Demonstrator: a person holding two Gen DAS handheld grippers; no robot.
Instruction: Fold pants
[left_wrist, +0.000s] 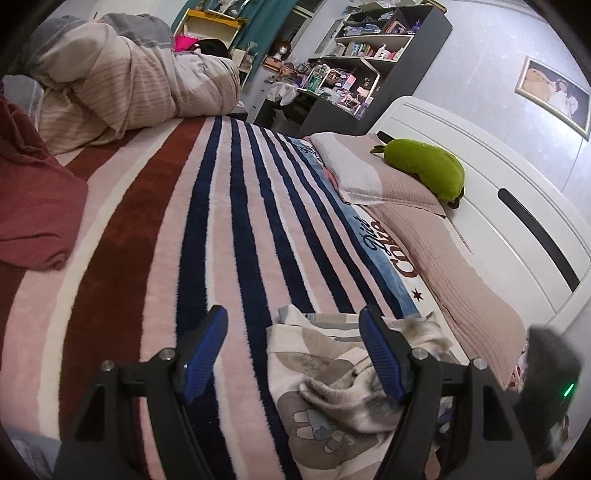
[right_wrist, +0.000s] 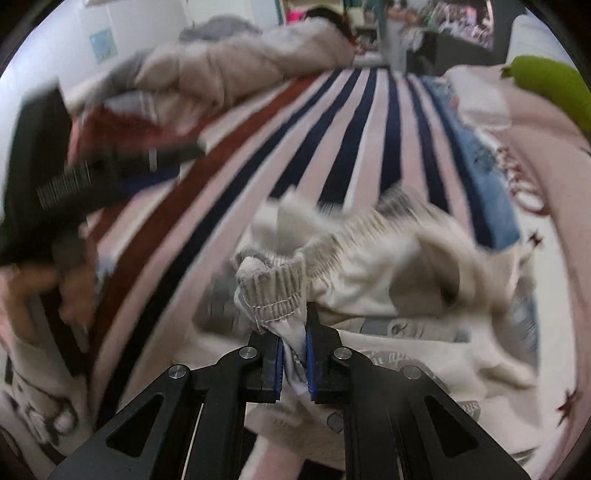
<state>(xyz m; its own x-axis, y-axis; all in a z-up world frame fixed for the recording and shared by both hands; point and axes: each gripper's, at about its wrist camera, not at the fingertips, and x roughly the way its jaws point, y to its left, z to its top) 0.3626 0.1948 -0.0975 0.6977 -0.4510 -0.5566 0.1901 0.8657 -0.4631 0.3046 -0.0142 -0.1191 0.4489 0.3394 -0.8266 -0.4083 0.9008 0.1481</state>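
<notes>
The cream pants with grey cartoon prints (left_wrist: 325, 391) lie crumpled on the striped blanket (left_wrist: 221, 229) on the bed. My left gripper (left_wrist: 293, 332) is open above them, its right finger (left_wrist: 380, 362) touching the cloth, nothing held. In the right wrist view my right gripper (right_wrist: 295, 354) is shut on the pants (right_wrist: 369, 273) at the ribbed elastic waistband (right_wrist: 273, 291), which bunches up just past the fingertips. The left gripper (right_wrist: 85, 177) appears blurred at the left of that view.
A rolled duvet (left_wrist: 122, 85) lies at the far end of the bed. A dark red cloth (left_wrist: 33, 195) lies at the left. A pillow (left_wrist: 365, 170) with a green plush toy (left_wrist: 424, 166) sits by the white headboard (left_wrist: 498, 177). Cluttered shelves (left_wrist: 365, 55) stand beyond.
</notes>
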